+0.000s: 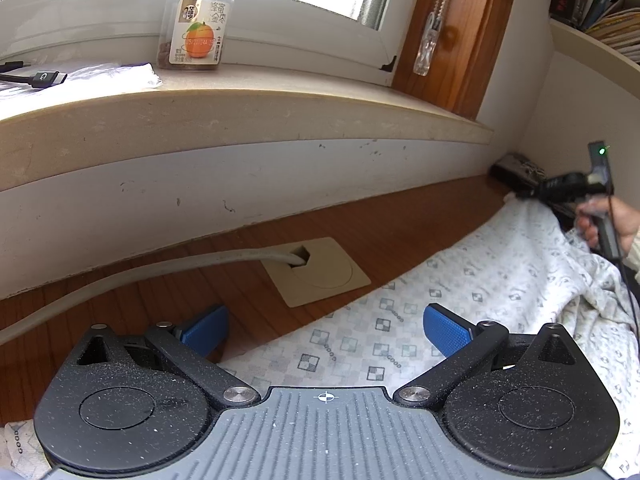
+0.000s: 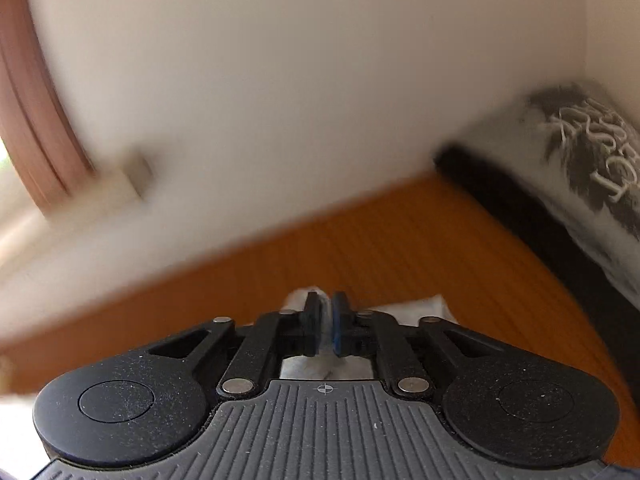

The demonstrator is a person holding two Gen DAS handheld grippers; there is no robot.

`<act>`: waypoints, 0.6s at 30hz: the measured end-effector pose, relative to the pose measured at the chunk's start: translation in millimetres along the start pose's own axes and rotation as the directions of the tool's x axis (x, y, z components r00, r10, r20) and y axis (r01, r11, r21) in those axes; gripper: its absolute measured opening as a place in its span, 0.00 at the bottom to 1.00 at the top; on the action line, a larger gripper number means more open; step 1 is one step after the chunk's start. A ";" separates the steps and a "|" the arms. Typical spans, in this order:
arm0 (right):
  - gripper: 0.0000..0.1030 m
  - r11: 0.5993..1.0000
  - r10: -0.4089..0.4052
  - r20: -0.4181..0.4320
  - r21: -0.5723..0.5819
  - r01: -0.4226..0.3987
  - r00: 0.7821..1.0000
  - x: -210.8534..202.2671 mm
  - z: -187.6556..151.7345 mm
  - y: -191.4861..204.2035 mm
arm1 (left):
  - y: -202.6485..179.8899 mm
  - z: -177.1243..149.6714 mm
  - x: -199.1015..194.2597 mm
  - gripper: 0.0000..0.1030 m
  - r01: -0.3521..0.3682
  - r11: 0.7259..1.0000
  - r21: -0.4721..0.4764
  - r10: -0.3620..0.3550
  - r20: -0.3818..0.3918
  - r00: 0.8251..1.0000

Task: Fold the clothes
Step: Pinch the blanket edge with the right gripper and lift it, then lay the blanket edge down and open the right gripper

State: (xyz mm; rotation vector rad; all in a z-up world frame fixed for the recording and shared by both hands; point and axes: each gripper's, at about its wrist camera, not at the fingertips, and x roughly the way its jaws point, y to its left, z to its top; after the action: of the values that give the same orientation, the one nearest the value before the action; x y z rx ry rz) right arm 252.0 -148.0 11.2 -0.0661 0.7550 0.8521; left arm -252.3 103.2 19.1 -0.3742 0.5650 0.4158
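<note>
A white garment (image 1: 480, 280) with a grey check print lies spread over the wooden desk (image 1: 240, 240), rumpled at the right. My left gripper (image 1: 326, 332) hovers open over its near edge, the blue pads (image 1: 446, 334) wide apart with nothing pinched between them. At the far right, a person's hand (image 1: 612, 220) holds my right gripper (image 1: 532, 194) at the garment's far corner. In the right wrist view, the right gripper (image 2: 326, 320) is shut on a fold of the white garment (image 2: 420, 306), just above the desk (image 2: 400, 240).
A pale cable plate (image 1: 320, 272) with a grey cable (image 1: 120, 276) sits in the desk near the wall. On the windowsill stand a bottle (image 1: 196, 20) and a black plug (image 1: 44, 79). A printed box (image 2: 580, 168) lies against the corner wall.
</note>
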 end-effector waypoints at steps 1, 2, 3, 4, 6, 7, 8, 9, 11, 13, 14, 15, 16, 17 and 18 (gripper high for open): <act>0.21 1.000 0.002 0.009 -0.001 -0.002 1.000 -1.7 -0.9 0.5 | 0.2 -0.1 -0.1 1.00 0.000 1.000 -0.001 0.000 0.000 1.000; 0.39 1.000 0.018 0.041 0.005 -0.018 0.999 -8.6 0.3 1.7 | 0.4 -0.1 -0.1 1.00 0.001 1.000 -0.001 -0.001 0.000 1.000; 0.46 1.000 0.030 0.070 -0.004 -0.030 0.997 -15.9 1.1 4.3 | 0.4 -0.1 0.0 1.00 0.001 1.000 0.000 -0.001 0.000 1.000; 0.55 0.999 0.036 0.095 -0.032 -0.033 0.995 -23.7 1.4 8.9 | 0.4 0.0 0.1 1.00 0.001 1.000 0.000 -0.001 0.000 1.000; 0.56 0.995 0.049 0.137 -0.092 -0.037 0.989 -39.0 1.3 18.7 | 0.4 0.0 0.4 1.00 0.002 1.000 0.000 -0.002 -0.001 1.000; 0.56 0.991 0.047 0.144 -0.127 -0.029 0.989 -46.4 -0.6 25.1 | 0.3 0.1 0.7 1.00 0.002 1.000 0.000 -0.002 -0.001 1.000; 0.56 0.987 0.048 0.151 -0.157 -0.024 0.987 -54.4 -4.7 31.4 | 0.3 0.1 0.8 1.00 0.001 1.000 0.000 -0.001 -0.002 1.000; 0.56 0.983 0.063 0.157 -0.180 -0.034 0.986 -62.4 -10.4 36.9 | 0.2 0.1 0.8 1.00 0.001 1.000 0.000 -0.001 -0.002 1.000; 0.55 0.972 0.114 0.148 -0.219 -0.080 0.982 -74.0 -23.3 47.0 | 0.1 0.0 1.0 1.00 0.001 1.000 0.000 -0.001 -0.002 1.000; 0.54 0.954 0.175 0.110 -0.265 -0.141 0.978 -77.8 -40.8 57.5 | 0.0 -0.1 1.2 1.00 0.001 1.000 0.000 -0.001 -0.002 1.000; 0.53 0.942 0.199 0.082 -0.292 -0.168 0.977 -77.5 -50.1 63.4 | -0.1 -0.2 1.3 1.00 0.001 1.000 0.001 -0.001 -0.003 1.000; 0.53 0.932 0.204 0.052 -0.317 -0.178 0.978 -74.2 -58.0 68.6 | -0.4 -0.2 1.4 1.00 0.000 1.000 0.001 0.000 -0.003 1.000; 0.54 0.926 0.193 0.030 -0.335 -0.172 0.981 -68.4 -64.6 71.8 | -0.6 -0.2 1.6 1.00 -0.001 1.000 0.002 0.001 -0.004 1.000; 0.54 0.921 0.182 0.009 -0.353 -0.167 0.983 -62.7 -71.3 74.9 | -0.9 -0.3 1.7 1.00 -0.002 1.000 0.002 0.002 -0.004 1.000; 0.54 0.914 0.170 -0.013 -0.371 -0.163 0.985 -56.9 -78.0 78.1 | -1.2 -0.3 1.8 1.00 -0.003 1.000 0.003 0.003 -0.004 1.000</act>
State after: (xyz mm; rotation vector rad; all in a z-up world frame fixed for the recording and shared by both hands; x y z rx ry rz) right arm 128.5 -159.4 7.4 -0.3343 0.5771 1.1509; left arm -250.5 102.6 18.1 -0.3713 0.5705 0.4176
